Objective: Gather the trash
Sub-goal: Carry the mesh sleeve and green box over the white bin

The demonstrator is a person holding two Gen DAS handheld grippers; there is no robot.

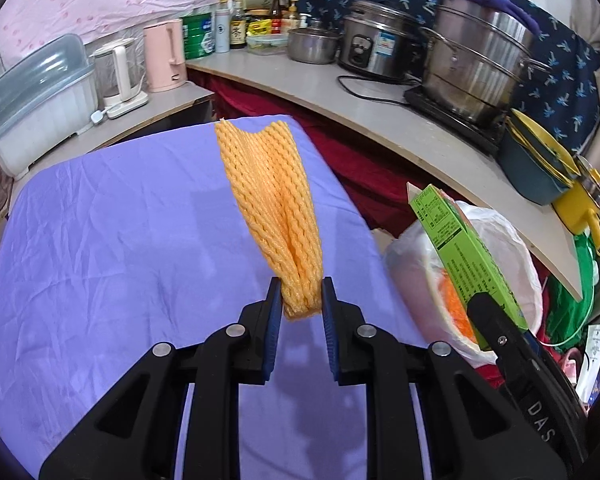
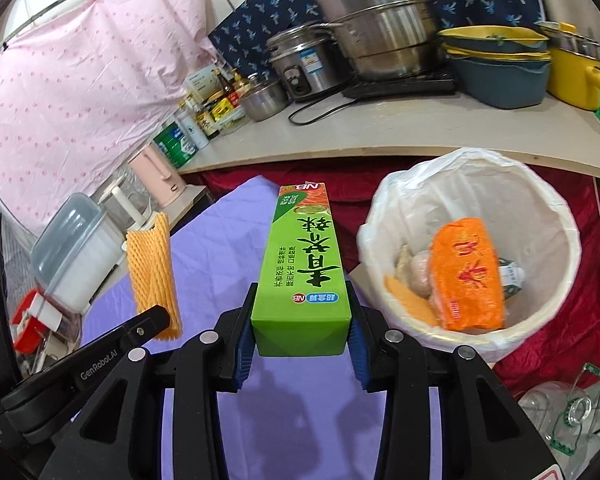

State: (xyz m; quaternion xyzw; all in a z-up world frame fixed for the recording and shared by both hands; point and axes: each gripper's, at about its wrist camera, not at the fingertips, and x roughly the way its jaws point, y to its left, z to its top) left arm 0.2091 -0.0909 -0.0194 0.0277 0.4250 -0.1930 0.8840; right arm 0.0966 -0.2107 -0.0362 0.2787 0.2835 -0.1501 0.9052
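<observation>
Two pieces of trash are up in the air, one in each of my grippers. My left gripper (image 1: 301,300) is pinched tight on the bottom end of an orange foam net sleeve (image 1: 272,200), and the sleeve sticks up and away over the purple cloth on the table (image 1: 100,240). My right gripper (image 2: 300,334) is clamped on the near end of a long green cardboard box with Chinese writing (image 2: 304,264), its blue pads (image 2: 242,344) pressing both sides. The box points toward the round white bin lined with a thin white plastic bag (image 2: 556,292), which sits just to the right of the table.

Only my right camera looks down into the bin. There I can see an orange snack wrapper (image 2: 466,276) lying on some other scraps. My left camera shows just the bin's side with a bit of orange inside, and the green box in front of it.

My left camera shows the foam sleeve up close. In my right camera it is small, off to the left.

Behind it all is a pale counter (image 1: 300,80) with a big steel steamer pot (image 1: 476,60), a silver rice cooker (image 1: 374,44), a pink kettle (image 1: 166,56) and some bottles.
</observation>
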